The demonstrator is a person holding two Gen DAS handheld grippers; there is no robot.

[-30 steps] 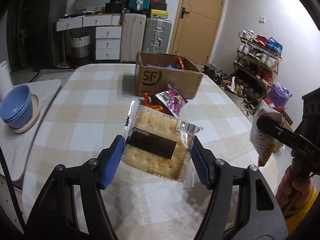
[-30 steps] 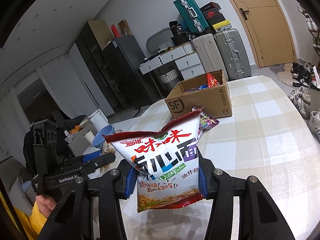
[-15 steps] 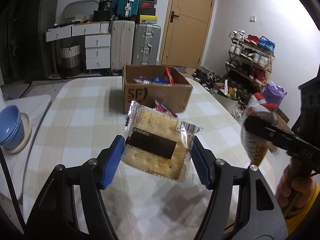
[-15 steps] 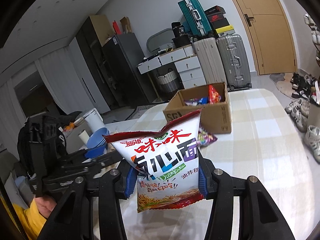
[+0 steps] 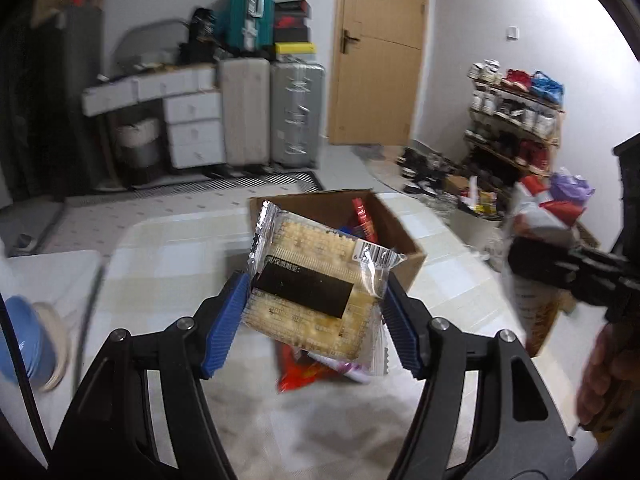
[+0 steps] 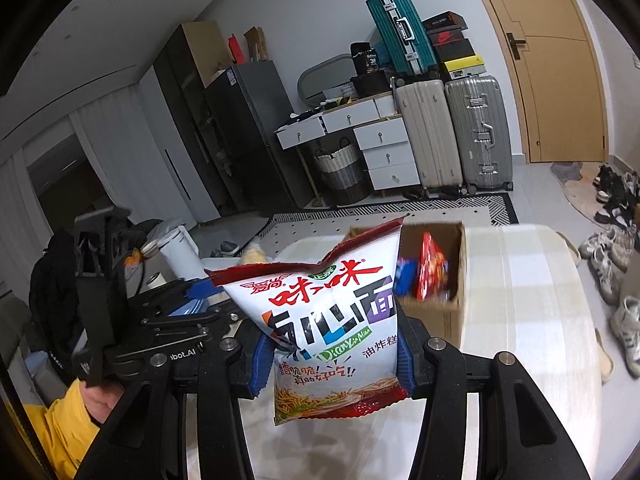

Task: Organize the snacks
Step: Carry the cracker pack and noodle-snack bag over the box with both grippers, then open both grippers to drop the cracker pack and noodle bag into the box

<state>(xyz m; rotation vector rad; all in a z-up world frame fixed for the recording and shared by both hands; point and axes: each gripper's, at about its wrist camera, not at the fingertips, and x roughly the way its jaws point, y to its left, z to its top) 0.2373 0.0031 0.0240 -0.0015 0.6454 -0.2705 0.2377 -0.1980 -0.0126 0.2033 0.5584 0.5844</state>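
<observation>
Checkered table [image 5: 160, 264], far end: cardboard box [image 5: 404, 240]. Left gripper [image 5: 314, 316] clamped on cracker pack [image 5: 320, 280]; right gripper [image 6: 330, 354] clamped on noodle-snack bag [image 6: 320, 300]. Centre each above box opening before you release.

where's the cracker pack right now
In the left wrist view the cracker pack sits clamped between the left gripper pads, held above the table just in front of the cardboard box.

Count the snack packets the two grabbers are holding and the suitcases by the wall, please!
Cracker packet in the left gripper: 1
Noodle snack bag in the right gripper: 1
Suitcases: 3, teal, beige, silver
Total: 5
</observation>
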